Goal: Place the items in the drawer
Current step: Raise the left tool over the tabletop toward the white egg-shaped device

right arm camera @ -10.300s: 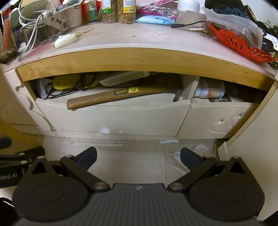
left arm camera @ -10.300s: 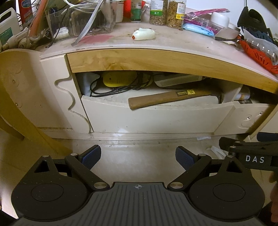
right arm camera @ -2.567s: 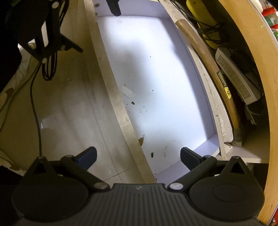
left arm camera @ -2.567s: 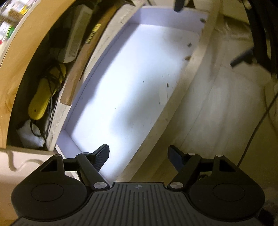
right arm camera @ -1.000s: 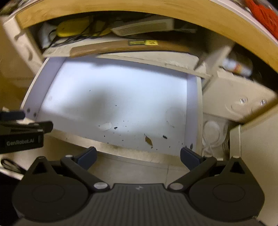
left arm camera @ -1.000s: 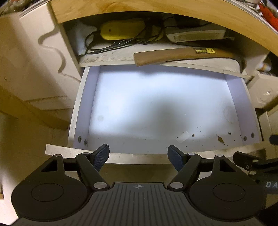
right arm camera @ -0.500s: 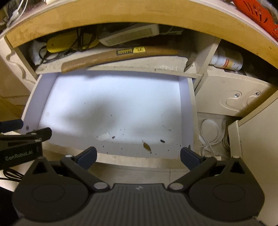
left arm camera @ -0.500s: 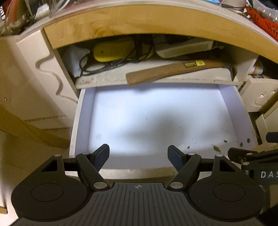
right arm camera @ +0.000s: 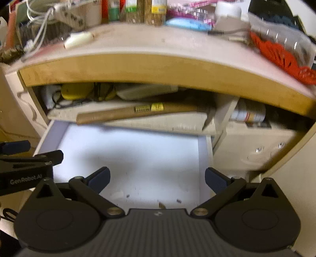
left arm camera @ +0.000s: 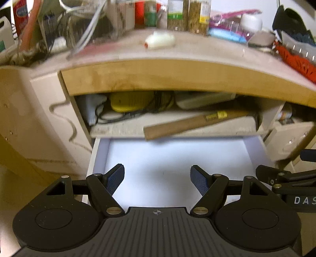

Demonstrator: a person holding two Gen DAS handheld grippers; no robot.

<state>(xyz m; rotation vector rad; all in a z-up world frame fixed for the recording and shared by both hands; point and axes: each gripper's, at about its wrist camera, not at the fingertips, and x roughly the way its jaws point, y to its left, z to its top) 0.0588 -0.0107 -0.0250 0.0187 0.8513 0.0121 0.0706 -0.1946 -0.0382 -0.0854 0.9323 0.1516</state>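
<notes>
The white drawer (left arm camera: 177, 158) is pulled out below the desk and holds only a few crumbs; it also shows in the right wrist view (right arm camera: 128, 154). A small white bottle with a red cap (left arm camera: 159, 41) lies on the desk top, also in the right wrist view (right arm camera: 78, 39). A wooden-handled hammer (left arm camera: 193, 122) lies on the shelf above the drawer, also in the right wrist view (right arm camera: 136, 112). My left gripper (left arm camera: 157, 179) is open and empty over the drawer. My right gripper (right arm camera: 157, 179) is open and empty over the drawer too.
The shelf holds a yellow device with black cables (left arm camera: 130, 102) and a flat white box (left arm camera: 203, 99). The desk top carries jars (left arm camera: 187, 15), cables, a blue pack (right arm camera: 183, 23) and a red mesh item (right arm camera: 280, 57). A closed smaller drawer (right arm camera: 254, 148) is at right.
Both views have tilted up from the drawer floor toward the desk top, which is now in sight. Both grippers stay open and empty.
</notes>
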